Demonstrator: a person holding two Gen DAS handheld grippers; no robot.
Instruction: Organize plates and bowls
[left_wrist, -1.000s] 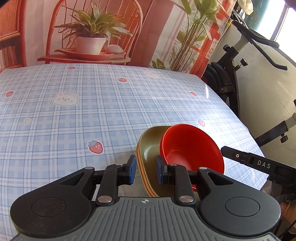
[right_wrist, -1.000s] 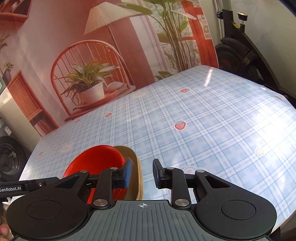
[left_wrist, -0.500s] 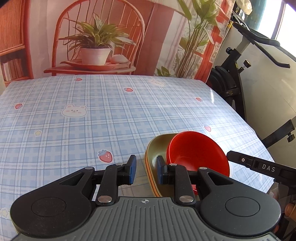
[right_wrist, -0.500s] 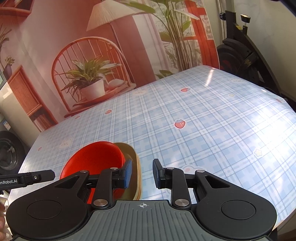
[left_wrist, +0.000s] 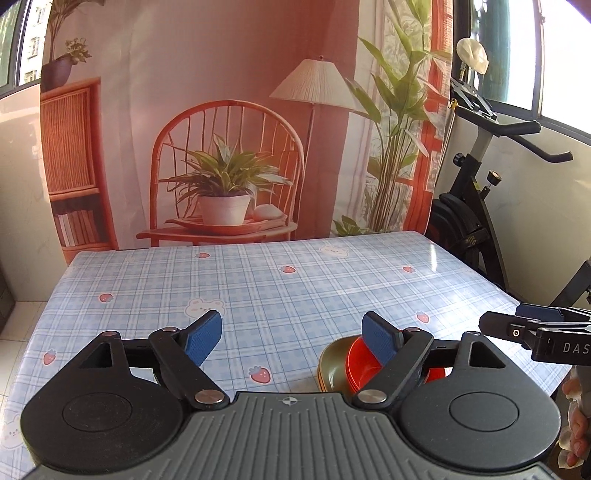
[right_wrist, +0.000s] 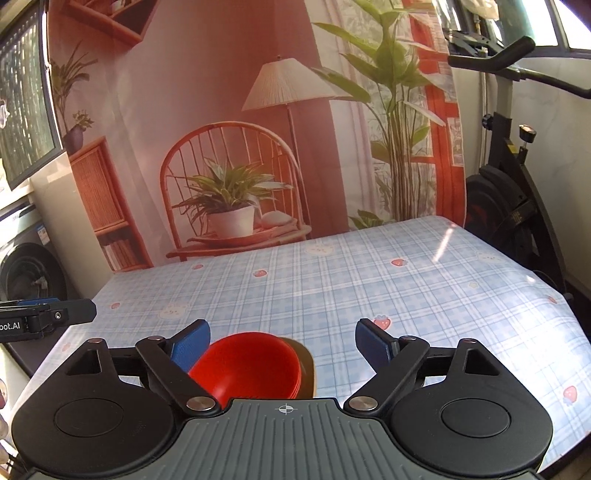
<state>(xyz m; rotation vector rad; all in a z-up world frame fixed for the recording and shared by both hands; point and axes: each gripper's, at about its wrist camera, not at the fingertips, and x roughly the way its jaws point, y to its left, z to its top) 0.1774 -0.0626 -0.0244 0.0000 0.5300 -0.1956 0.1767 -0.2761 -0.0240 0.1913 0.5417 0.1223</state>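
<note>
Seen from the left wrist only: a wide blue checked table (left_wrist: 295, 291) with its far edge against a printed backdrop (left_wrist: 229, 122), an exercise bike (left_wrist: 476, 206) just past the right edge, and bare fingers (left_wrist: 576, 432) of a person at the lower right corner. Seen from the right wrist only: a washing machine (right_wrist: 26, 273) beyond the left edge of the table (right_wrist: 369, 280).

Plenty of free cloth across the middle and far part of the table.

Near the front edge, a red bowl (right_wrist: 251, 365) nested in an olive dish (right_wrist: 304, 363), resting on the cloth.

Left gripper (left_wrist: 291, 338) opening, jaws spread wide, nothing between them; red bowl (left_wrist: 356, 363) and olive dish (left_wrist: 332, 360) partly hidden behind its right finger. Right gripper (right_wrist: 282, 341) opening too, pads clear of the bowl.
</note>
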